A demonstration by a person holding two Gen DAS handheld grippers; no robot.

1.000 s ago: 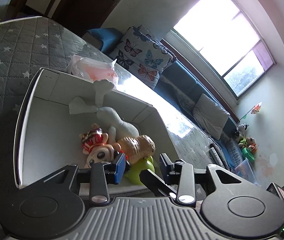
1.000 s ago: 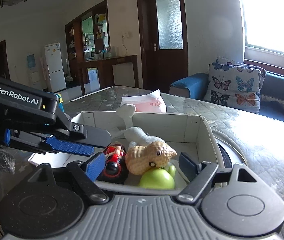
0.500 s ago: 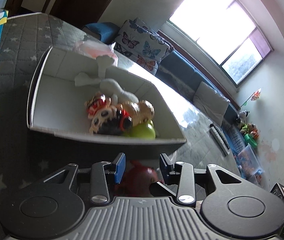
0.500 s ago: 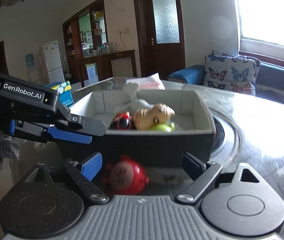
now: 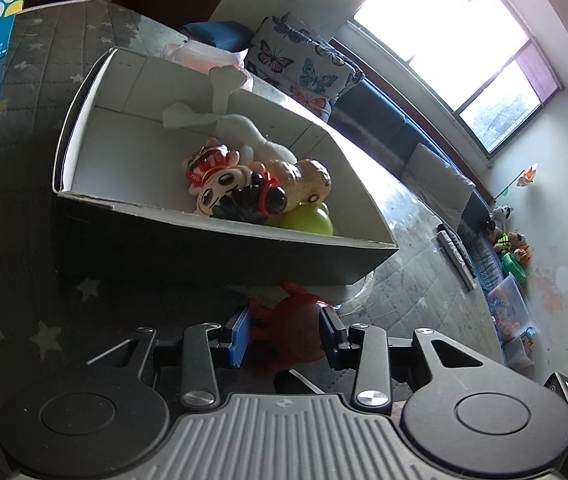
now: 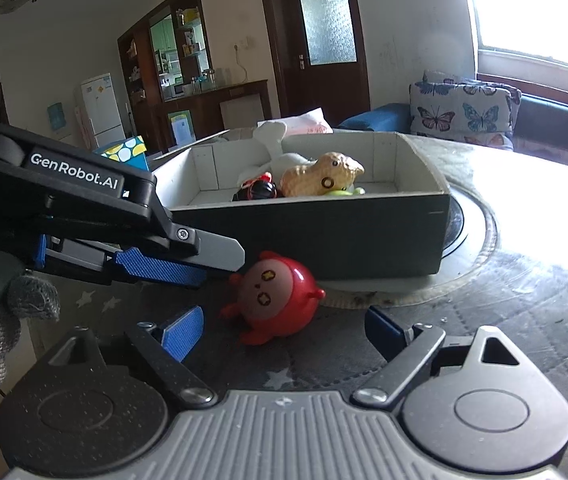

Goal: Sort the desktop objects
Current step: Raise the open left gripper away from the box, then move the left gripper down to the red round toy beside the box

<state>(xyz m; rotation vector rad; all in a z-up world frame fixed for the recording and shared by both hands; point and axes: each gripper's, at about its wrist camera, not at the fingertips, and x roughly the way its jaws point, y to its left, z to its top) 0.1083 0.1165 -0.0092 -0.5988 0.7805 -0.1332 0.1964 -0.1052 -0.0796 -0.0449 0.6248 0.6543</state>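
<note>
Lying on the surface point(image 6: 523, 320) just near of the box point(image 6: 323, 236), the red round toy point(image 6: 274, 300) sits between the pads of the left gripper point(image 5: 284, 336), which stand narrow on either flank, contact unclear. The right gripper point(image 6: 284, 330), wide and empty, has the toy just beyond its fingertips, so the left is nearer.

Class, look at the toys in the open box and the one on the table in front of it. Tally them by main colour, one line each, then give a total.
White: 1, the white plush whale
Tan: 1, the tan peanut-shaped toy
Green: 1, the green ball-shaped toy
Red: 1, the round red figure with a pink face on the table
Mixed colours: 2, the striped tiger figure and the big-eyed doll with black hair
Total: 6
</note>
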